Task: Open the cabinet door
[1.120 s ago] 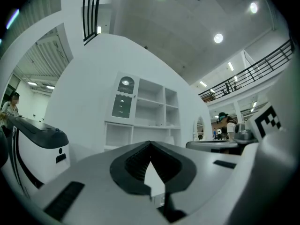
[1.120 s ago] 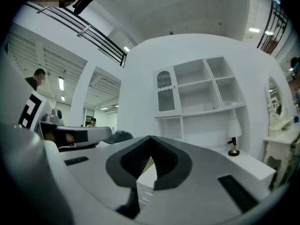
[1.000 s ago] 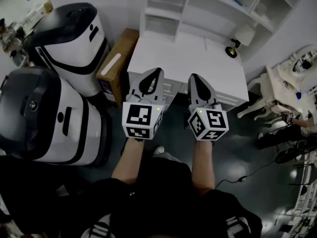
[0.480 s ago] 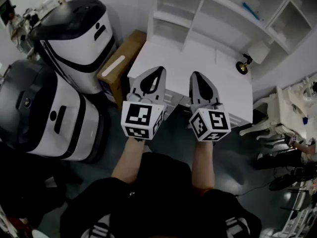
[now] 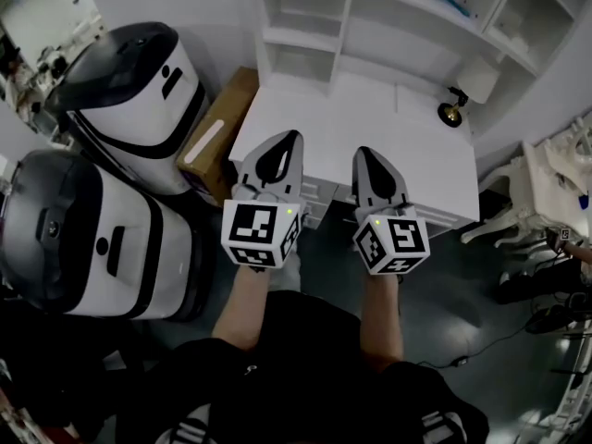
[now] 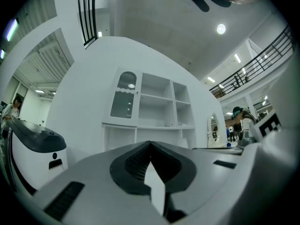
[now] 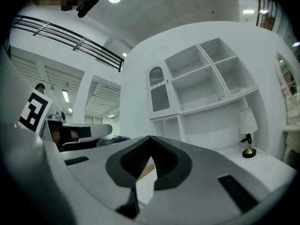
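A white desk (image 5: 425,169) carries a white hutch of open shelves (image 5: 305,21). The hutch's arched cabinet door with a grey pane shows closed in the left gripper view (image 6: 124,95) and in the right gripper view (image 7: 159,90), high on the hutch's left side. My left gripper (image 5: 280,144) and right gripper (image 5: 366,155) are held side by side over the desk's front part, pointing at the hutch and well short of it. Both are shut with nothing between the jaws; their tips meet in the left gripper view (image 6: 150,143) and the right gripper view (image 7: 150,137).
Two big white-and-black machines (image 5: 139,72) (image 5: 83,229) stand to the left of the desk. A cardboard box (image 5: 217,128) leans between them and the desk. A small lamp (image 5: 462,91) stands at the desk's back right. White chairs (image 5: 546,183) are at the right.
Both grippers have moved forward together toward the hutch, and more of the desk top now lies under them. Their jaws have stayed shut.
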Tool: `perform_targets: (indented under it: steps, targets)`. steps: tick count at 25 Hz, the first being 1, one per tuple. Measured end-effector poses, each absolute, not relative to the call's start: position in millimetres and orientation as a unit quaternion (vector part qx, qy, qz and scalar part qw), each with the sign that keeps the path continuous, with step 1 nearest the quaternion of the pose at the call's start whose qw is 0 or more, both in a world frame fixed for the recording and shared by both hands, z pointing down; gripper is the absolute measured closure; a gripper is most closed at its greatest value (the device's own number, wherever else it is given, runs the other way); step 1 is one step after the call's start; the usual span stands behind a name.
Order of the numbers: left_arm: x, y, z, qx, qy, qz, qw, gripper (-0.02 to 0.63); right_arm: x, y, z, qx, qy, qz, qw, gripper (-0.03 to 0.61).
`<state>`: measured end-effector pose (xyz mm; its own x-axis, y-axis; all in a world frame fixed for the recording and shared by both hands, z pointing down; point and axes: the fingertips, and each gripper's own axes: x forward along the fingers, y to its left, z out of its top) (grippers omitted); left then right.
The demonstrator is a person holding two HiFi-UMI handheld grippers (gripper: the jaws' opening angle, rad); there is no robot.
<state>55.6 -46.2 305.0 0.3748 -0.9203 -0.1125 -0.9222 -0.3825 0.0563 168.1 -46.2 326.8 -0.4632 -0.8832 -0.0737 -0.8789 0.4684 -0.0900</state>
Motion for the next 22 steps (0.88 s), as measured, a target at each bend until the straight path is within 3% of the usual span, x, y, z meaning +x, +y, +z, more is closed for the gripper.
perform_targets:
  steps: [9, 22]
  targets:
    - [94, -89, 302, -0.840, 0.541, 0.052, 0.016, 0.603, 206, -79, 324, -0.535, 0.842, -0.026, 0.066, 0.560]
    - [63, -157, 282, -0.821, 0.566, 0.070, 0.039, 0.603, 173, -147, 283, -0.502, 0.860, 0.015, 0.087, 0.560]
